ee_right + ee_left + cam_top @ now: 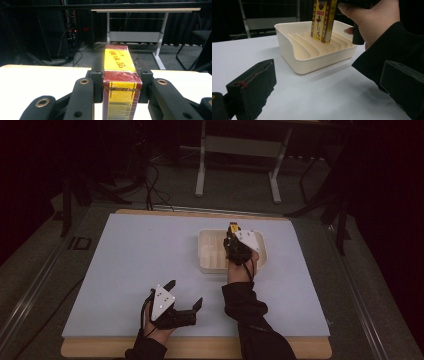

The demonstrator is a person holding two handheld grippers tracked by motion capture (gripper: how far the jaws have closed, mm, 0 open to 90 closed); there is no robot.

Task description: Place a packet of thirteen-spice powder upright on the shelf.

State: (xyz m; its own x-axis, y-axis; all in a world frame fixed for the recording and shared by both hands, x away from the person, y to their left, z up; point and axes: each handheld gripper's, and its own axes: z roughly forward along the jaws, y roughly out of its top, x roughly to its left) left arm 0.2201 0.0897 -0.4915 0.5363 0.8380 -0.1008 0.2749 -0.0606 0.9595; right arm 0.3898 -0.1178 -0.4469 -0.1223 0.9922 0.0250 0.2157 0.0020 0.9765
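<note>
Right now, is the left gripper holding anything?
No, the left gripper rests open on the table, nothing between its jaws.

- A pale blue-grey sheet point(150, 265) covers the light wooden table point(200, 349) — bare wood shows along the near edge.
- A cream plastic slotted rack point(210, 255) rests directly on the sheet, right of centre.
</note>
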